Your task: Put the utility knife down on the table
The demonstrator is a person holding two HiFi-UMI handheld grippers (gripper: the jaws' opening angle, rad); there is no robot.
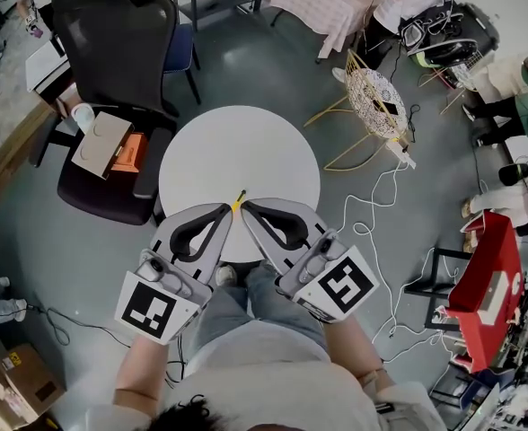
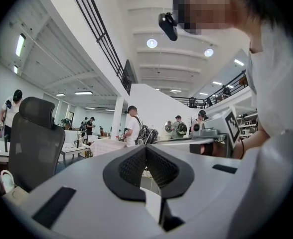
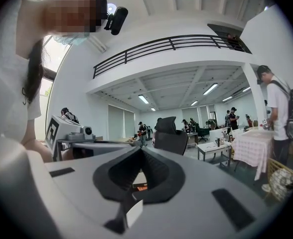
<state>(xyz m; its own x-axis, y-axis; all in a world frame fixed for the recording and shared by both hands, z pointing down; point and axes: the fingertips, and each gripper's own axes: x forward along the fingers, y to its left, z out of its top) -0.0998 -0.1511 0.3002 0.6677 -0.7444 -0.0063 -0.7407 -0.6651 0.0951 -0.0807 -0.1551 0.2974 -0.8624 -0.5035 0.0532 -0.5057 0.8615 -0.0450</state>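
Above the round white table (image 1: 246,142) hangs a slim yellow utility knife (image 1: 238,201).

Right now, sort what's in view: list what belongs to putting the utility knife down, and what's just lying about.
Job in hand:
utility knife, at the gripper tips
round table
left gripper
right gripper

Lying about:
office chair
cardboard box
wire chair

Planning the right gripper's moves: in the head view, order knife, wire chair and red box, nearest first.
1. Knife, at the right gripper tips.
2. Wire chair, ahead and to the right.
3. Red box, far right.
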